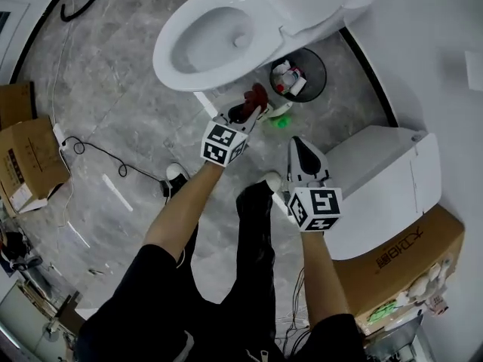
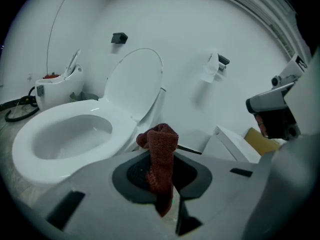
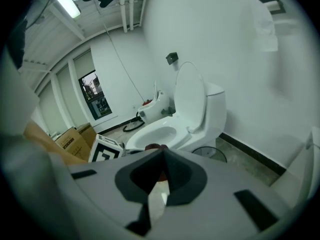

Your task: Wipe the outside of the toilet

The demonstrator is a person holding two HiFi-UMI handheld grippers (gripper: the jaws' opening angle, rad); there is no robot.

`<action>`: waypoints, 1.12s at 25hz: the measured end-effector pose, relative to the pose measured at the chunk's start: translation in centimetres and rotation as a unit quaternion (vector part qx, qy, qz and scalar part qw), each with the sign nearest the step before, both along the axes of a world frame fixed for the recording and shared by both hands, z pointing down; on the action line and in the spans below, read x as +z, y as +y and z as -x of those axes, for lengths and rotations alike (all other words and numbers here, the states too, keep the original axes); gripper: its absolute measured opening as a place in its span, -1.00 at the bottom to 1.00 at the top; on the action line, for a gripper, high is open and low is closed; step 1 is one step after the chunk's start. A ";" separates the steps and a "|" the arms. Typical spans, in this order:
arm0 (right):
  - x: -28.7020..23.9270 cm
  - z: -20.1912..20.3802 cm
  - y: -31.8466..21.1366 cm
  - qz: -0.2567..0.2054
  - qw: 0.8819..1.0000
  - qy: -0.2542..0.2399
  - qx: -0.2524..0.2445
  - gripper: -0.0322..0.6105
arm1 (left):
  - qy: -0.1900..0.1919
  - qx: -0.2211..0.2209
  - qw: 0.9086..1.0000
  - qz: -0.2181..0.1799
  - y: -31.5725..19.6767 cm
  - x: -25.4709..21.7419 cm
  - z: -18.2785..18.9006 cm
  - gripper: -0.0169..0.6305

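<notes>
The white toilet (image 1: 175, 57) stands at the top of the head view with its seat lid raised; its bowl rim (image 2: 60, 154) fills the left of the left gripper view. My left gripper (image 1: 253, 110) is shut on a dark red cloth (image 1: 256, 95), held just below the bowl's front edge, near the base. The cloth (image 2: 161, 154) stands up crumpled between the jaws. My right gripper (image 1: 299, 143) hangs lower right, apart from the toilet, with its jaws together and nothing in them. It points at the toilet (image 3: 165, 131).
A black bin (image 1: 298, 74) with rubbish stands right of the toilet base, with a green object (image 1: 281, 121) on the floor below it. Another white toilet (image 1: 377, 187) lies at right on a cardboard box (image 1: 404, 259). More boxes (image 1: 26, 157) and a cable (image 1: 98, 153) are at left.
</notes>
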State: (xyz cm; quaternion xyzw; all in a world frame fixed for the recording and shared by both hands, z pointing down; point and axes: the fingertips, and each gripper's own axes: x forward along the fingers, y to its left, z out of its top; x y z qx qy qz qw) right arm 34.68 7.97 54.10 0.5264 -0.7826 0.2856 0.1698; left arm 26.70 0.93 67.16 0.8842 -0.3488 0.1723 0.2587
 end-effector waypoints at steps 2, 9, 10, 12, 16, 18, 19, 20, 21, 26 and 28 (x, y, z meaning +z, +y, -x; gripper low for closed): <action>1.9 -1.2 0.6 0.006 1.000 -0.005 0.008 -0.89 | -0.010 0.000 1.000 -0.013 -1.3 2.1 -1.5 -0.77; 7.2 -3.2 4.0 0.009 1.000 -0.013 0.004 -0.89 | -0.011 -0.026 0.998 -0.053 -5.8 7.5 -4.9 -0.77; 8.0 -3.3 4.6 0.013 1.000 -0.011 0.003 -0.89 | -0.006 -0.032 0.998 -0.045 -6.3 8.3 -5.5 -0.77; 9.4 -3.4 5.9 0.024 1.000 -0.011 0.007 -0.89 | 0.005 -0.061 0.998 -0.023 -7.6 9.8 -6.2 -0.77; 10.9 -3.6 8.1 0.041 0.999 -0.016 0.009 -0.89 | 0.003 -0.091 0.996 -0.005 -9.4 12.1 -6.3 -0.77; 11.5 -3.7 8.5 0.046 0.999 -0.018 0.012 -0.89 | -0.007 -0.086 0.996 -0.008 -9.6 12.8 -6.3 -0.77; 11.6 -3.8 8.5 0.047 0.999 -0.019 0.015 -0.89 | -0.010 -0.086 0.996 -0.008 -9.6 13.0 -6.2 -0.77; 11.7 -3.9 8.5 0.047 0.999 -0.020 0.019 -0.89 | -0.011 -0.088 0.996 -0.008 -9.5 13.2 -6.0 -0.77; 11.7 -3.9 8.5 0.046 0.998 -0.022 0.021 -0.89 | -0.011 -0.092 0.996 -0.007 -9.3 13.4 -5.8 -0.77; 11.9 -2.9 8.5 0.048 0.998 -0.026 0.020 -0.89 | -0.017 -0.124 0.992 -0.014 -8.7 13.7 -3.6 -0.77; 12.2 -2.4 8.7 0.052 0.998 -0.028 0.016 -0.89 | -0.019 -0.138 0.990 -0.019 -8.6 13.7 -2.6 -0.77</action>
